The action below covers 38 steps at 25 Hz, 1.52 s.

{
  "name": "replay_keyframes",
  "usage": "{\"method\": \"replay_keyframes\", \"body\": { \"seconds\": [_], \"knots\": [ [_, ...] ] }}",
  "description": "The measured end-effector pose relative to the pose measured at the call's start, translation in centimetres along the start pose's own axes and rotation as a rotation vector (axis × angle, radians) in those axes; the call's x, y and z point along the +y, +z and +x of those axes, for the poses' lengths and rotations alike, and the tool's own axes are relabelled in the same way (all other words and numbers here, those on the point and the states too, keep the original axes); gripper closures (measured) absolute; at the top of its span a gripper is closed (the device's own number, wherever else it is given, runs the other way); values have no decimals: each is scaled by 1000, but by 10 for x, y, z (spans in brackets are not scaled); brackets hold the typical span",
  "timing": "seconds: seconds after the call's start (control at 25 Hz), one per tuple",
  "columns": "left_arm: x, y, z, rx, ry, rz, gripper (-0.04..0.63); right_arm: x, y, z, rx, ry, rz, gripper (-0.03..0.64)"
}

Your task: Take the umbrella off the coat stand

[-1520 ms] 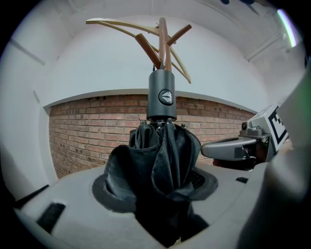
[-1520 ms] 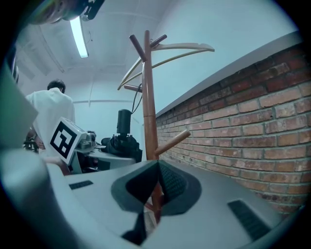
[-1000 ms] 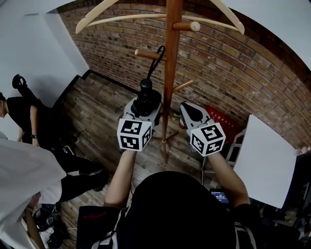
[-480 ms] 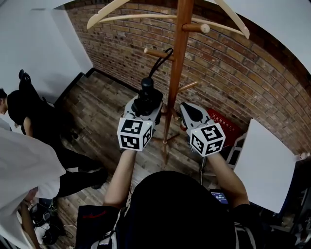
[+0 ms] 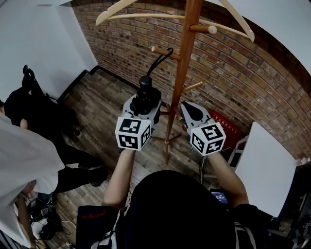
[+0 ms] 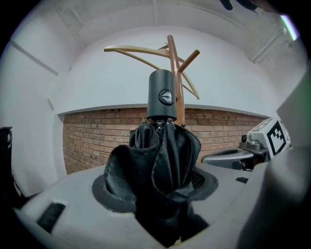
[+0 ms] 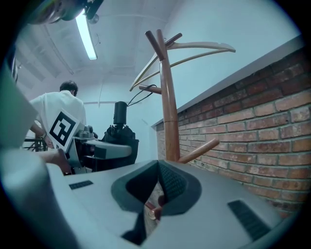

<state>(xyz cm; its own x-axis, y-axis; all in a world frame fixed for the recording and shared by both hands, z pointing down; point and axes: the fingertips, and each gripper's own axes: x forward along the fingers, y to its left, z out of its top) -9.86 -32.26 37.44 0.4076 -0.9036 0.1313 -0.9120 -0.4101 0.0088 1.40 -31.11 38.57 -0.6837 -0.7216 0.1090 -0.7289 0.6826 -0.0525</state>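
A folded black umbrella (image 5: 145, 95) (image 6: 160, 160) stands upright in my left gripper (image 5: 145, 103) (image 6: 160, 194), whose jaws are shut on its bunched canopy. Its round handle (image 6: 163, 95) points up. A black strap (image 5: 158, 61) runs from the handle to a peg (image 5: 163, 51) on the wooden coat stand (image 5: 181, 82) (image 7: 167, 112) and hooks over it. My right gripper (image 5: 188, 109) (image 7: 154, 197) hovers just right of the pole, with its jaws shut and nothing held between them. The left gripper (image 7: 104, 148) also shows in the right gripper view.
A brick wall (image 5: 243, 68) stands close behind the stand. Pale curved hanger arms (image 5: 146, 12) spread at its top and a lower peg (image 5: 193, 86) sticks out right. People (image 5: 24, 165) are at the left. A white board (image 5: 265, 165) and a red item (image 5: 223, 124) are at the right.
Both grippers have drifted slightly left of the pole, the left one carrying the umbrella. The strap still hangs on the peg. The people at left have shifted.
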Motion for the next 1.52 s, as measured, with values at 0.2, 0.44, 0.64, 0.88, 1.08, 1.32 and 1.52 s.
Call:
{"method": "replay_keyframes", "body": {
  "seconds": [0.2,0.44,0.64,0.88,1.08,1.32,1.52],
  "knots": [
    [5,3,-7,-9,15,-6,318,2,6,5,-10,10,1,589],
    [10,6,-14,-16,30,-17,318,9,9,11,-12,31,-3,589],
    [14,7,-20,-18,43,-17,318,16,10,17,-12,49,-4,589],
    [20,10,-30,-23,61,-14,318,26,12,20,-15,67,-5,589],
    [22,12,-35,-32,66,-12,318,33,11,22,-15,74,-7,589],
    [23,19,-34,-43,61,-15,318,35,12,22,-14,71,-9,589],
    [24,21,-33,-44,60,-20,318,32,14,21,-17,66,-12,589]
  ]
}}
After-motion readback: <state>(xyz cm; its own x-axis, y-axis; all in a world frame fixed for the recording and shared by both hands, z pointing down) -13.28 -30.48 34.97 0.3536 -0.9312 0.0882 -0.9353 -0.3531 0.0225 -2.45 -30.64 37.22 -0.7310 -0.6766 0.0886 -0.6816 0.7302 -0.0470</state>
